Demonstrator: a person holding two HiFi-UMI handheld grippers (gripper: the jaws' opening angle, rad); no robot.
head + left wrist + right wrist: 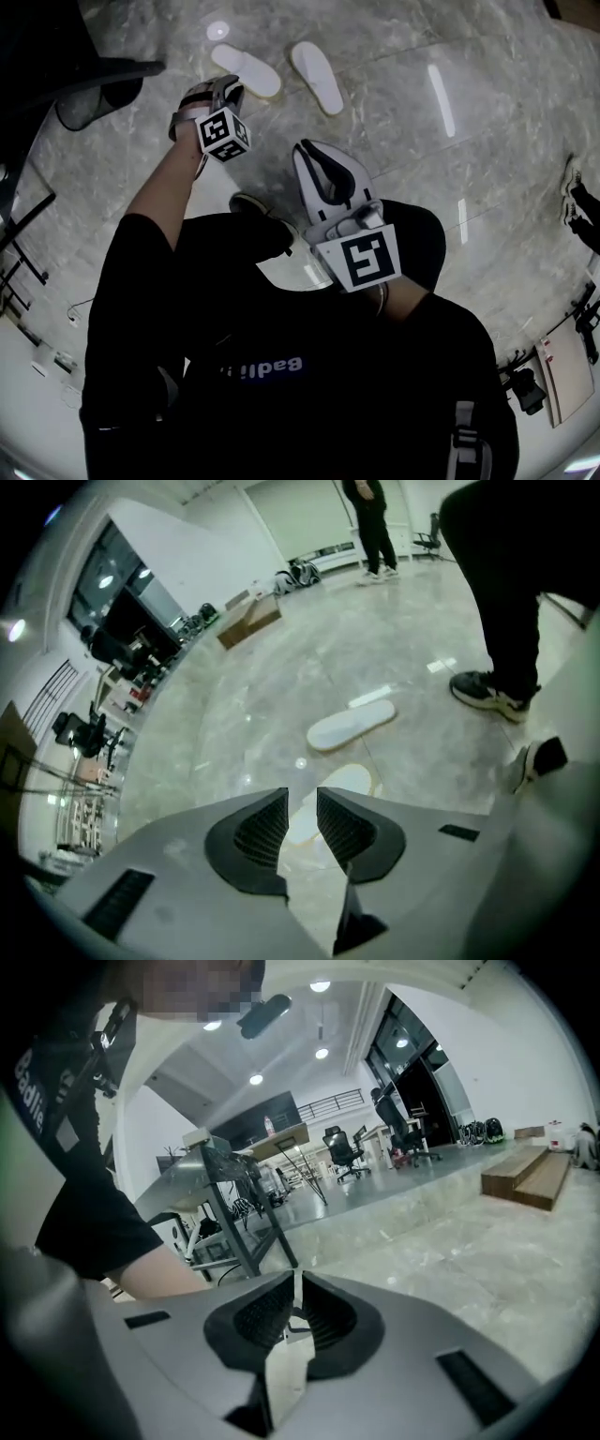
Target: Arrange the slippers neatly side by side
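Two white slippers lie on the grey marble floor, apart and at an angle to each other: the left slipper (246,70) and the right slipper (317,77). My left gripper (217,91) hangs just short of the left slipper, pointing steeply down. In the left gripper view its jaws (302,794) stand open with nothing between them; one slipper (352,780) shows through the gap, the other slipper (352,726) lies beyond. My right gripper (316,150) is held nearer my body, away from both slippers. Its jaws (296,1277) are shut and empty.
A person's black trouser leg and sneaker (489,691) stand close to the slippers. Another person (370,527) stands far off, near a cardboard box (248,622). Desks and office chairs (342,1152) and a wooden platform (530,1177) lie ahead of the right gripper. A dark chair (94,94) sits at left.
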